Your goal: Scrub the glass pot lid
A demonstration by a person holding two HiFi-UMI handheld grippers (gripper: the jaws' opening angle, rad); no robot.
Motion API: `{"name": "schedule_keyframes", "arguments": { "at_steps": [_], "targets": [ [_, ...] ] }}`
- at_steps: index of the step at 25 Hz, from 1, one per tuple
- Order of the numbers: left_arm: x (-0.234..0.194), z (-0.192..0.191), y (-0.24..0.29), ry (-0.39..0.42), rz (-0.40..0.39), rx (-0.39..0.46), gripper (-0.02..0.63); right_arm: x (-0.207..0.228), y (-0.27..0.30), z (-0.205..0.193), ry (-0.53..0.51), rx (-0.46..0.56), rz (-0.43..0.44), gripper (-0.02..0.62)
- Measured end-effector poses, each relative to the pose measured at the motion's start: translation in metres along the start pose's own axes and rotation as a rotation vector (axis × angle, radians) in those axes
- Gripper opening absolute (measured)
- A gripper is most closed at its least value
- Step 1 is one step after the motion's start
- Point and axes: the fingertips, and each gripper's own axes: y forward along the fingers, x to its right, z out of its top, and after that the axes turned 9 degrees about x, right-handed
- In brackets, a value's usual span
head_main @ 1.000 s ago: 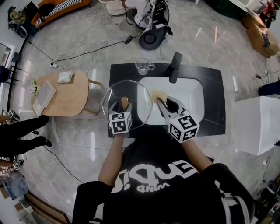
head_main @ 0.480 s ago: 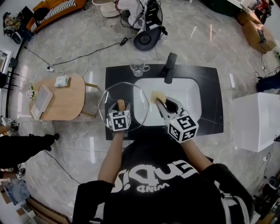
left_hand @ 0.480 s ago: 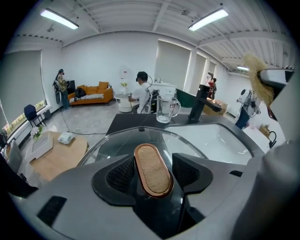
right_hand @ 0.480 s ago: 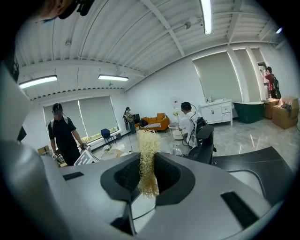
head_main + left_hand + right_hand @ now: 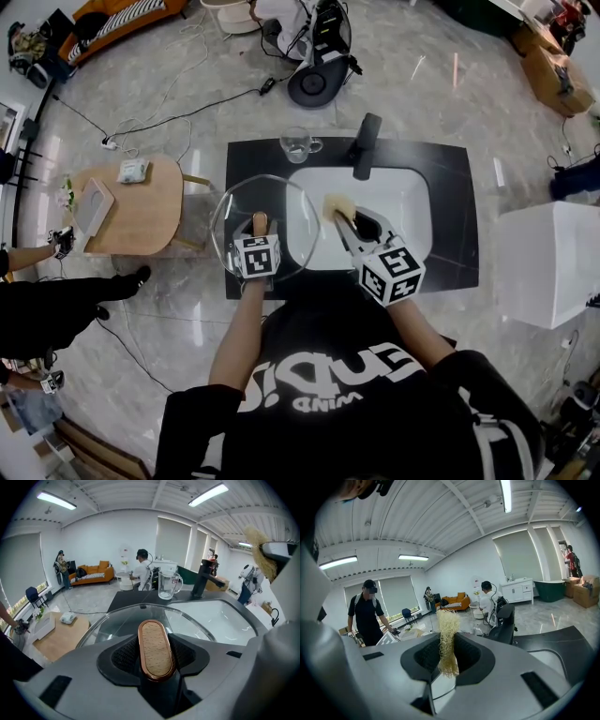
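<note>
The glass pot lid (image 5: 234, 211) lies flat on the black counter, left of the sink. Its oval wooden handle (image 5: 155, 649) with a copper rim stands between the pads of my left gripper (image 5: 259, 234). The jaws have just been closing, and both pads now touch the handle's sides. My right gripper (image 5: 342, 220) hovers over the sink's left part, shut on a yellow fibre scrubber (image 5: 335, 206). In the right gripper view the scrubber (image 5: 448, 639) sticks up from between the jaws. The lid's glass (image 5: 112, 627) spreads out beyond the left gripper.
A white sink (image 5: 403, 202) is set in the black counter, with a black tap (image 5: 364, 145) behind it. Next to the tap stands a glass mug (image 5: 300, 143). A low wooden table (image 5: 141, 206) is at the left, and a person's legs (image 5: 66, 300) are nearby.
My left gripper has sunk a little over the lid's handle. The right gripper holds still with the scrubber. The person at the left has shifted.
</note>
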Motion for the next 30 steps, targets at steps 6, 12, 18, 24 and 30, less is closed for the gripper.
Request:
{"name": "schedule_keyframes", "arguments": {
  "at_steps": [6, 12, 18, 24, 30],
  "targets": [
    [0.001, 0.000, 0.002, 0.026, 0.006, 0.001, 0.195, 0.003, 0.001, -0.004, 0.007, -0.003, -0.005, 0.057],
    [-0.001, -0.001, 0.002, 0.018, -0.011, -0.010, 0.178, 0.005, 0.000, -0.002, 0.009, 0.002, -0.011, 0.057],
    [-0.002, -0.003, 0.002, 0.018, -0.017, -0.047, 0.175, 0.008, -0.001, -0.005, 0.011, 0.001, -0.019, 0.057],
    [0.002, -0.001, -0.008, 0.031, -0.031, -0.037, 0.176, 0.010, -0.001, -0.004, 0.008, 0.005, -0.022, 0.057],
    [0.006, 0.016, -0.033, 0.028, -0.047, 0.016, 0.176, 0.010, -0.001, -0.004, 0.008, 0.005, -0.019, 0.057]
  ]
}}
